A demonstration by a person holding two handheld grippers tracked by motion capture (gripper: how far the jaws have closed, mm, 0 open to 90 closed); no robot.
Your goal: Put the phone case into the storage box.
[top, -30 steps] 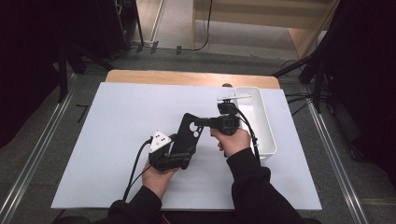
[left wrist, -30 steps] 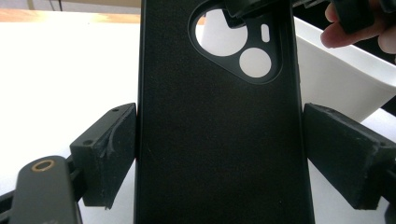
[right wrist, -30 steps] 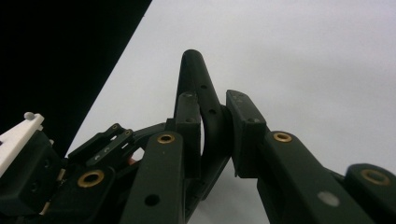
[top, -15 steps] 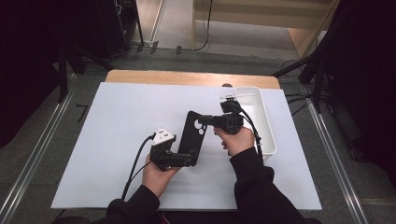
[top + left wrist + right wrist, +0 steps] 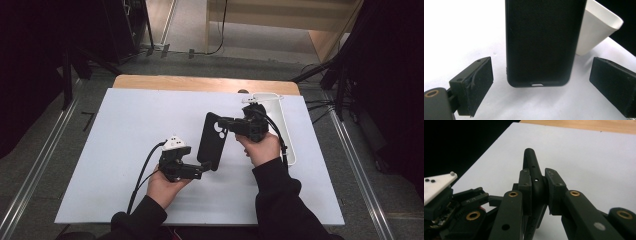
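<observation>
The phone case (image 5: 212, 141) is black and is held up off the white worktop (image 5: 125, 130), between the two grippers. The right gripper (image 5: 538, 185) has its jaws clamped on the case's upper edge; in the right gripper view the pads press on both sides of the thin rim. The left gripper (image 5: 541, 82) sits at the case's lower end with its jaws spread wide, one on each side of the bottom edge and touching neither side. In the left gripper view the case stands upright between them, its port cutout at the bottom. A white tray (image 5: 280, 120) lies on the worktop just right of the right gripper, behind the case in the left gripper view.
</observation>
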